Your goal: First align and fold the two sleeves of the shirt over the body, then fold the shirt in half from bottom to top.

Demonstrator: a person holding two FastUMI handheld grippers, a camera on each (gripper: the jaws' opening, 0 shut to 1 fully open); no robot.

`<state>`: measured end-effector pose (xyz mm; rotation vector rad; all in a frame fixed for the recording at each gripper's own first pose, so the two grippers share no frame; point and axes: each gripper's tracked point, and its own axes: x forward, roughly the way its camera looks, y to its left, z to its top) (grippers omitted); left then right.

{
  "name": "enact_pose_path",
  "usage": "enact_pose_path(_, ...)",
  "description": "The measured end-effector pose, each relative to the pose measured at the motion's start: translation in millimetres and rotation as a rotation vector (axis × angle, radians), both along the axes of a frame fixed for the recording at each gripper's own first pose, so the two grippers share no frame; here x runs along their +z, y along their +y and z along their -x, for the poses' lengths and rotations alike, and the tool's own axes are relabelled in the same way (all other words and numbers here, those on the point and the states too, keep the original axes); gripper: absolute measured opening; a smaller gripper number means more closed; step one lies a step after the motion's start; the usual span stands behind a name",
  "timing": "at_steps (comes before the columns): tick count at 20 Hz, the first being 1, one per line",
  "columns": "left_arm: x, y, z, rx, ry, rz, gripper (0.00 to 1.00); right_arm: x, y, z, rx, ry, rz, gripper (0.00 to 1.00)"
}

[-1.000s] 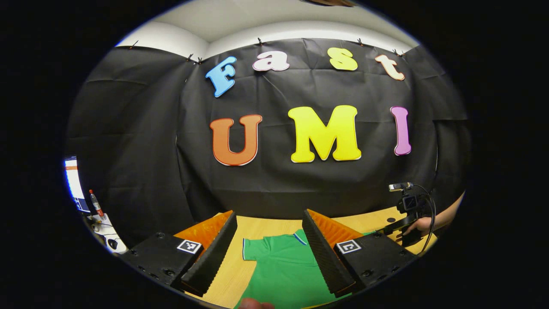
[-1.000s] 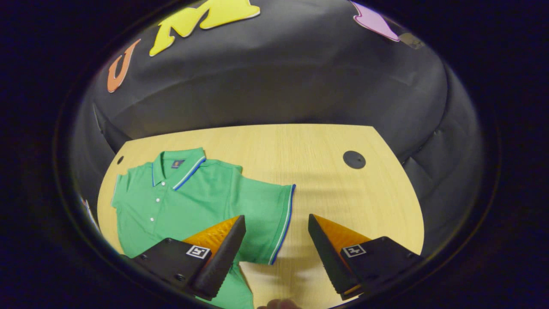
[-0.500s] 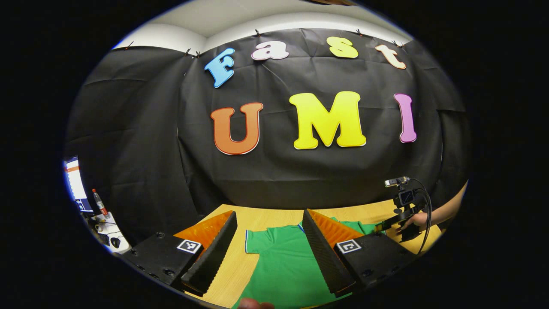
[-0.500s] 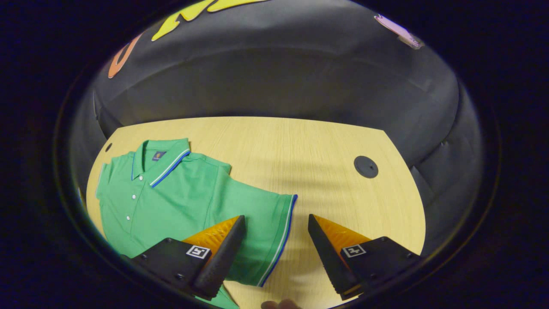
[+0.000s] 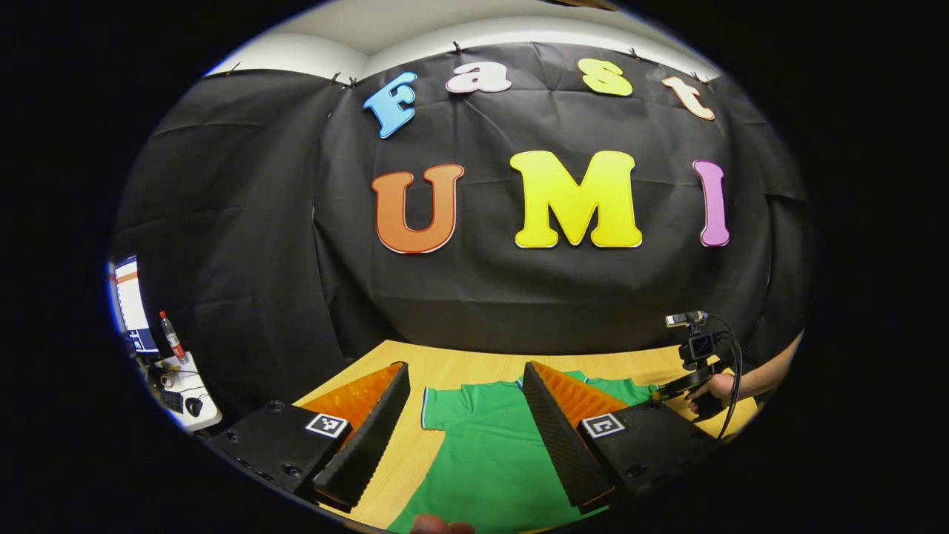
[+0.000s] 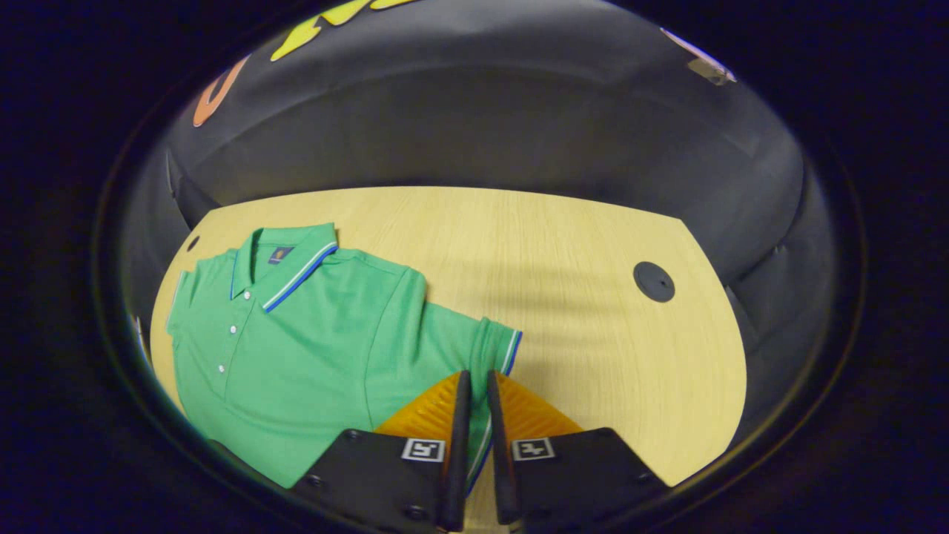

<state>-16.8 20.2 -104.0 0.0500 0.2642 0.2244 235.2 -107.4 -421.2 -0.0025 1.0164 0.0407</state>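
Note:
A green polo shirt (image 6: 311, 334) with blue-and-white trim lies face up on the wooden table (image 6: 578, 245), collar toward the wall. My right gripper (image 6: 477, 377) is shut on the cuff of the shirt's sleeve (image 6: 497, 345), whose hem runs down between the two fingers. In the left gripper view the shirt (image 5: 482, 452) lies below my left gripper (image 5: 464, 367), which hovers open over it with nothing between its fingers. The shirt's other sleeve (image 5: 437, 408) lies flat near the left finger. Far off on the right, a hand holds the right gripper (image 5: 689, 382) at the shirt's edge.
A black round cap (image 6: 654, 282) sits in the tabletop to the right of the shirt. Left of the booth stands a small white stand (image 5: 182, 386) with a bottle (image 5: 170, 337) and a screen (image 5: 130, 304). The black cloth wall rises close behind the table.
My right gripper has gone from wide open to shut on the sleeve cuff. The left gripper view has shifted a little, so more of the shirt shows.

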Motion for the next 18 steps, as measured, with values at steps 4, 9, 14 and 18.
enact_pose_path(4,3.8,9.4,4.6,0.015,-0.009,-0.024,0.98,1.9,0.0,0.1,-0.041,0.005,-0.021,0.05)
enact_pose_path(9,4.4,17.8,11.9,0.034,-0.010,-0.010,0.98,24.7,3.1,-2.0,-0.052,-0.038,-0.021,0.05)
enact_pose_path(14,10.1,26.9,17.8,0.043,-0.032,-0.010,0.98,65.4,17.8,-7.0,-0.019,-0.106,0.007,0.05)
enact_pose_path(18,10.4,46.5,29.5,0.076,-0.048,0.003,0.98,101.4,49.5,-12.0,0.019,-0.156,0.017,0.05)
